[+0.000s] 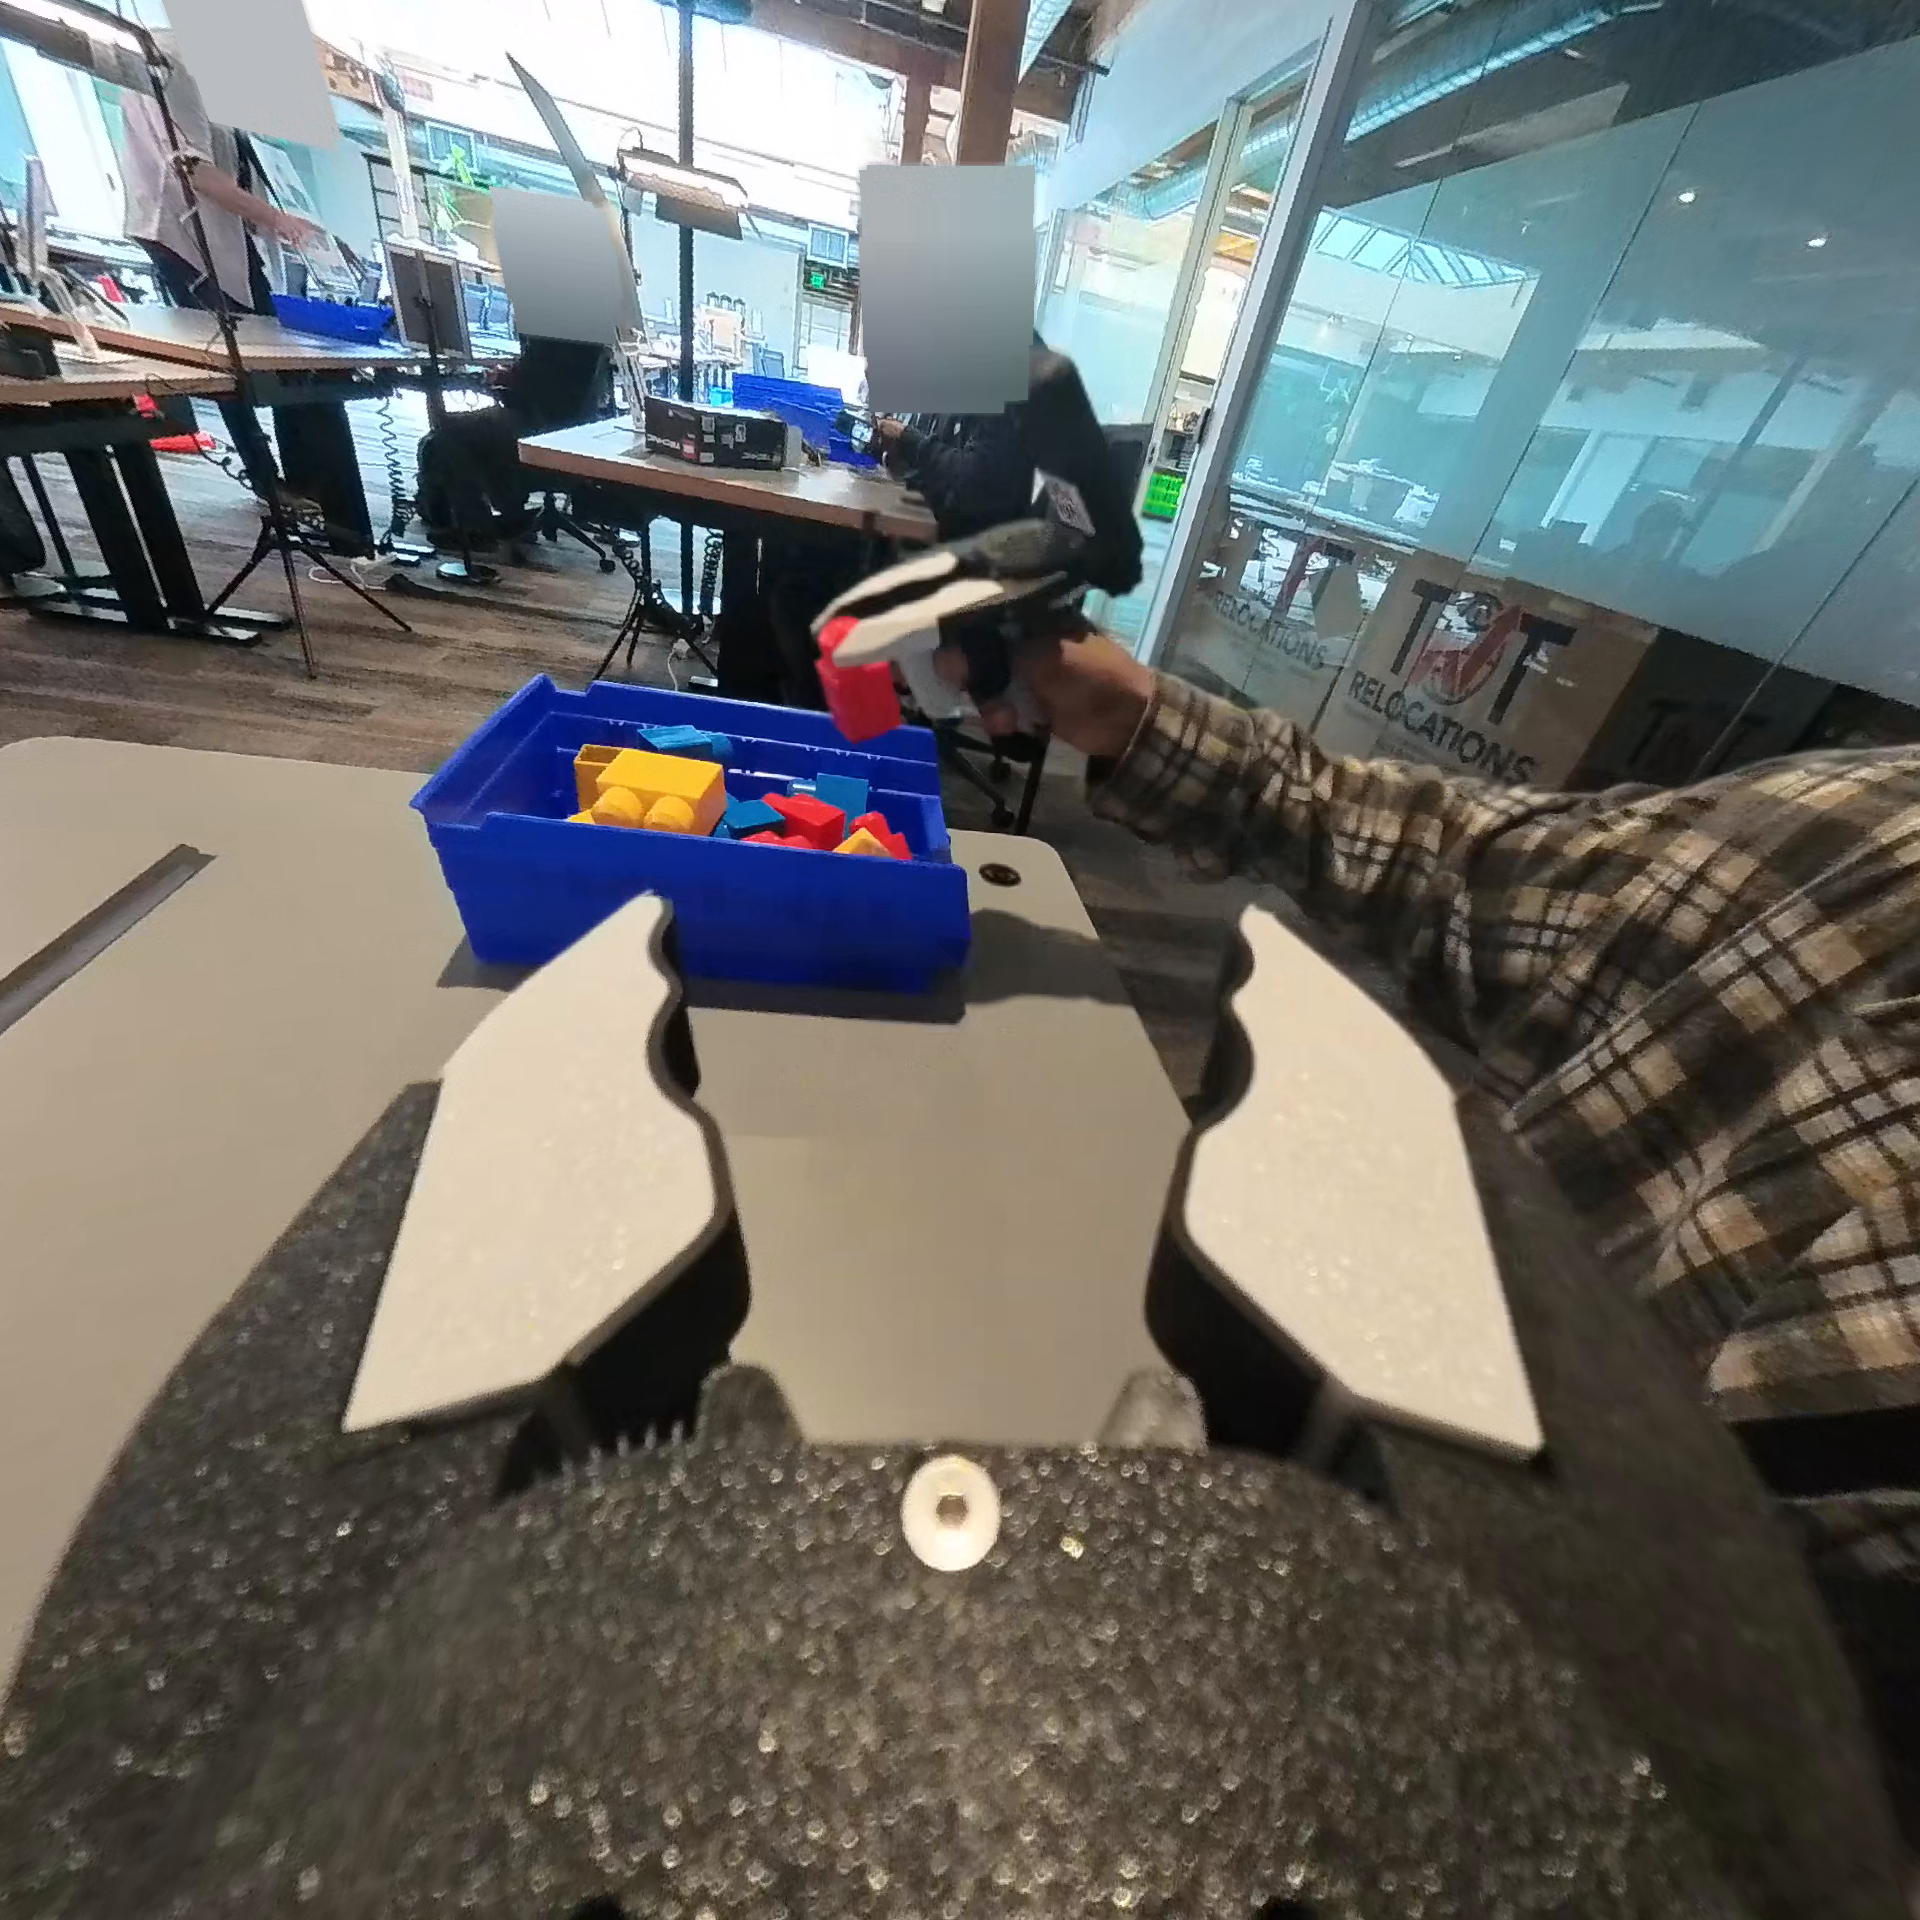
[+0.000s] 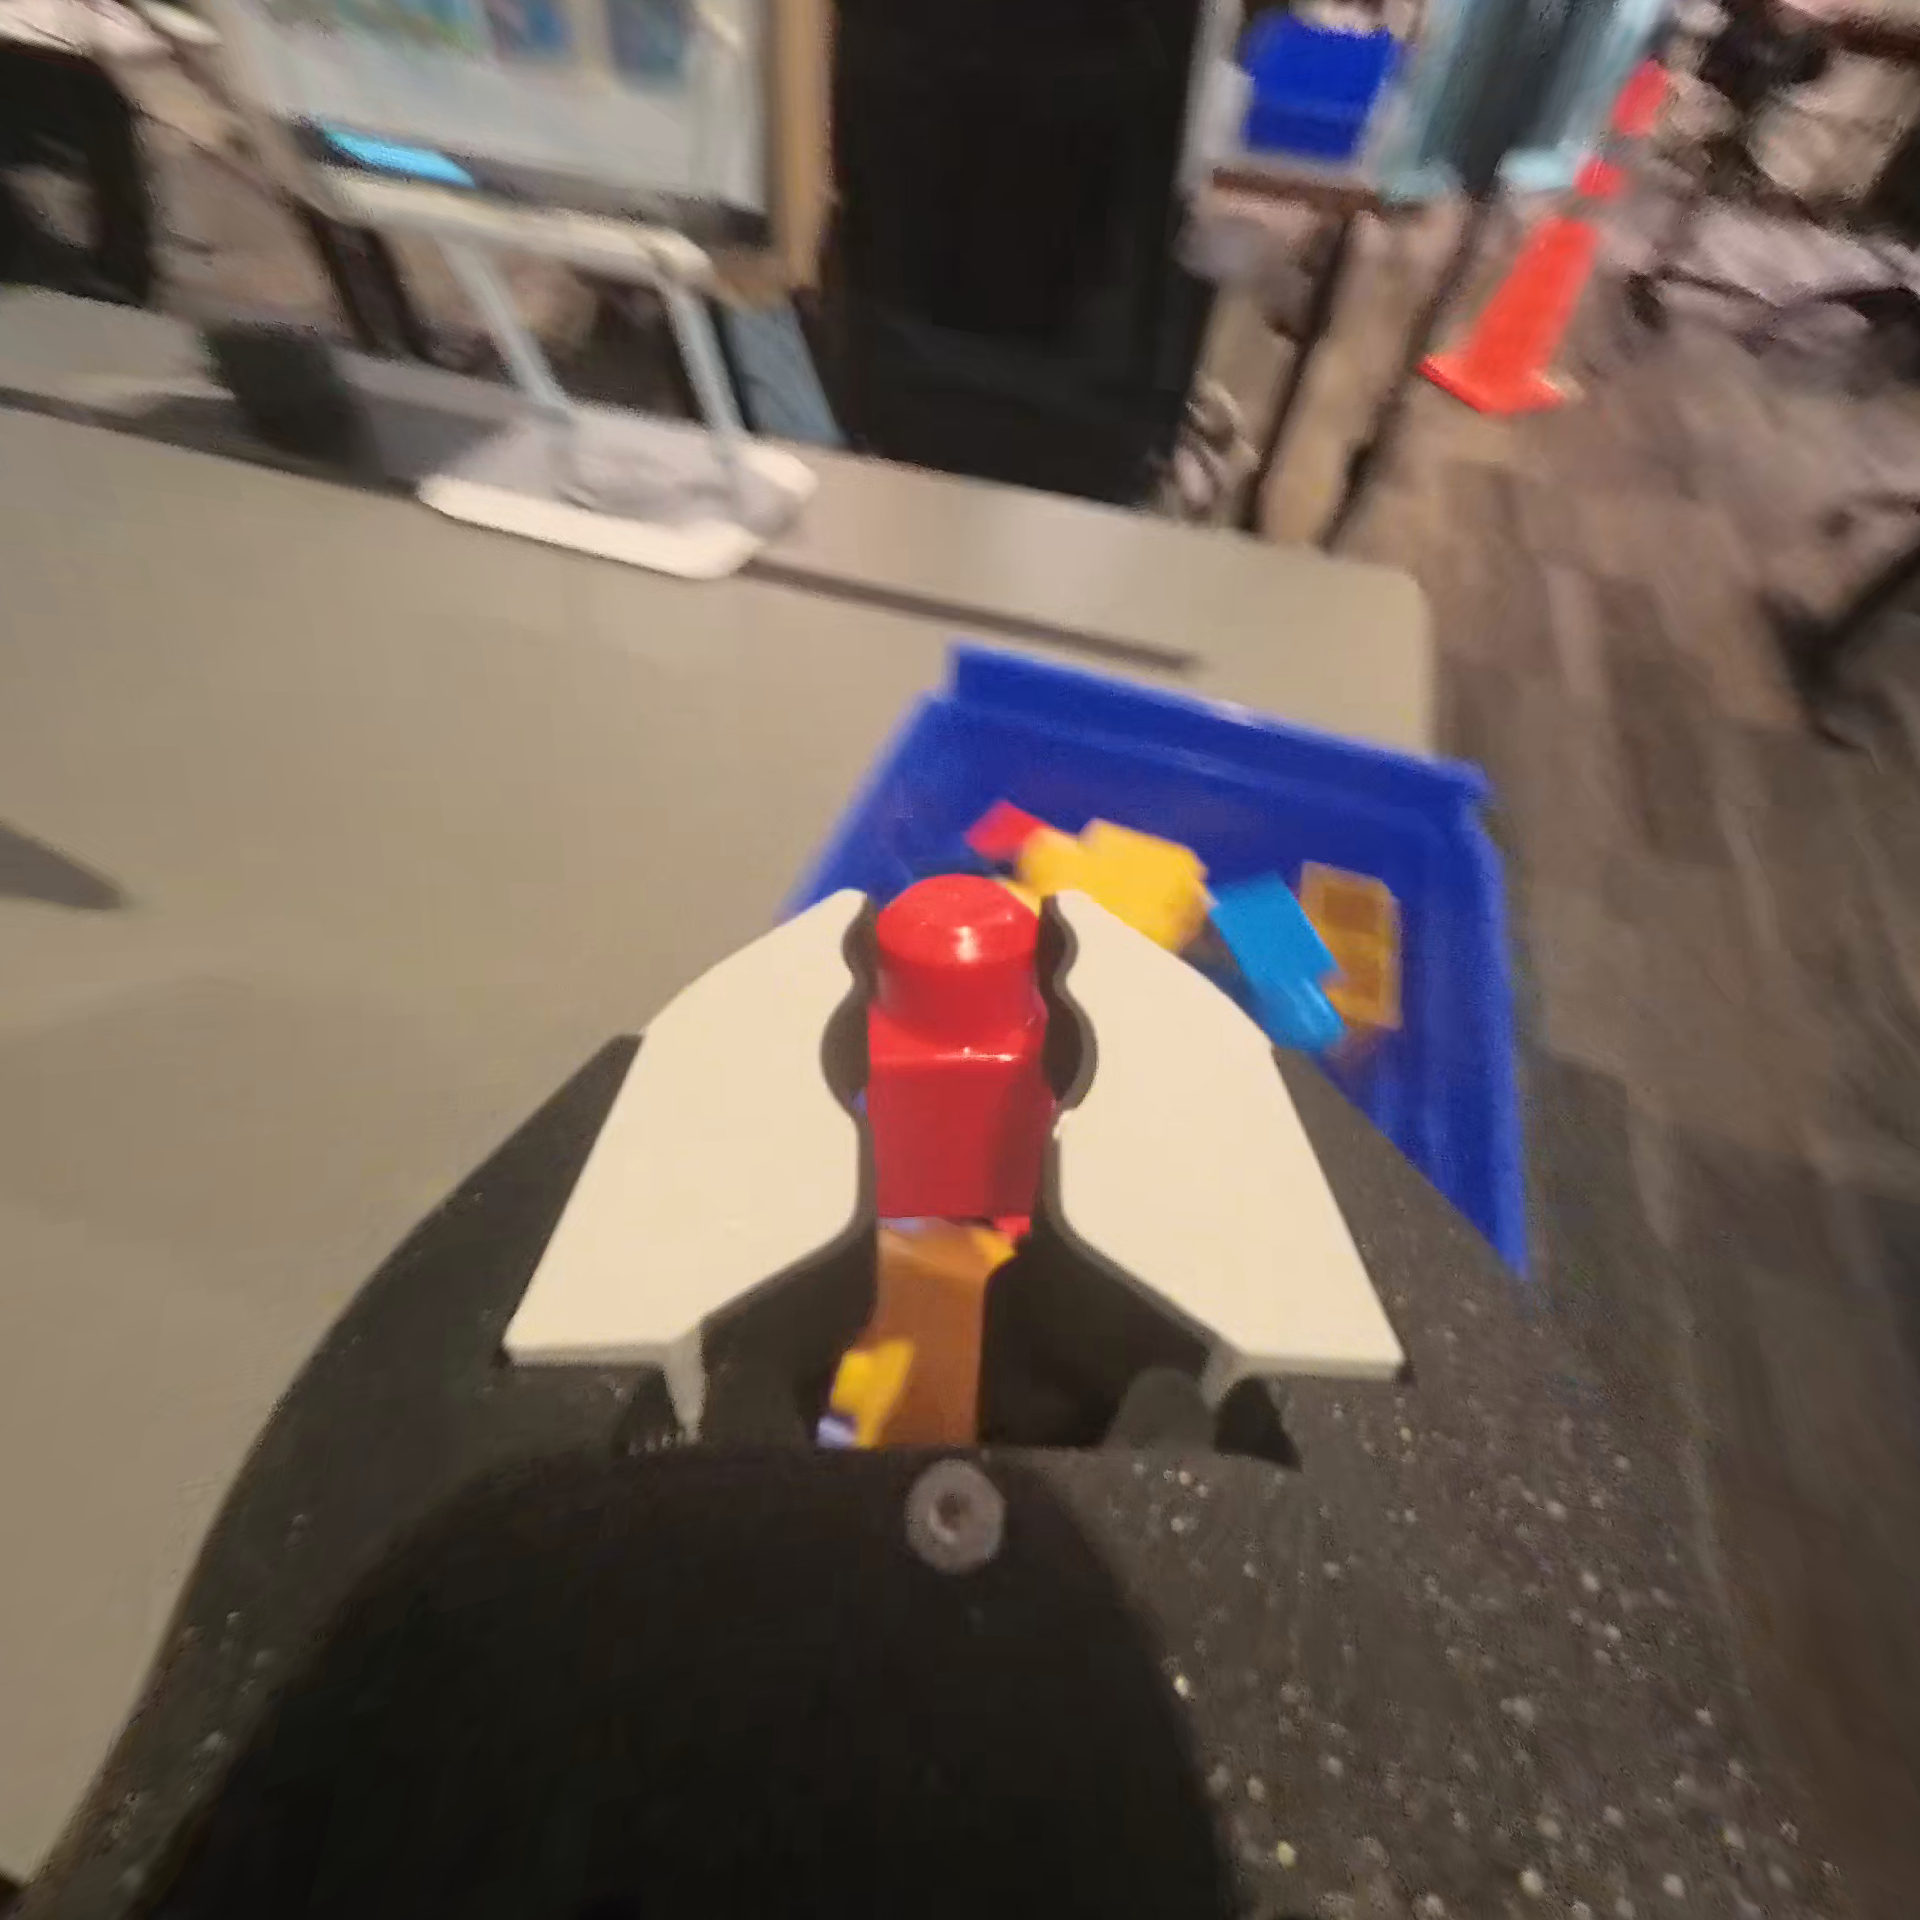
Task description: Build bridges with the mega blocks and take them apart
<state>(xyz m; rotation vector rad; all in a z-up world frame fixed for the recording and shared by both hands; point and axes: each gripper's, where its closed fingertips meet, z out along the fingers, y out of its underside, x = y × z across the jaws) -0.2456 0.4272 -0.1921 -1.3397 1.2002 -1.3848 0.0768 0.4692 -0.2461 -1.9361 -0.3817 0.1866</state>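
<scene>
A blue bin [image 1: 717, 914] on the grey table [image 1: 208, 1039] holds several red, yellow and blue mega blocks [image 1: 665, 790]. My left gripper [image 1: 951, 940] is open and empty, low over the table just in front of the bin. My right gripper [image 2: 956, 925] is shut on a red block [image 2: 961, 1081], stud pointing forward, held in the air above the bin [image 2: 1455, 1039]. In the left wrist view the right gripper [image 1: 847, 639] holds the red block [image 1: 857, 691] above the bin's far right corner.
The table's right edge [image 1: 1101, 935] lies just right of the bin, with floor beyond. A plaid-sleeved arm [image 1: 1507, 935] reaches in from the right. Other desks, tripods, chairs and people stand in the background. A white stand [image 2: 623, 499] sits on the far table. The tips of one gripper are about 35 cm away from the tips of the other.
</scene>
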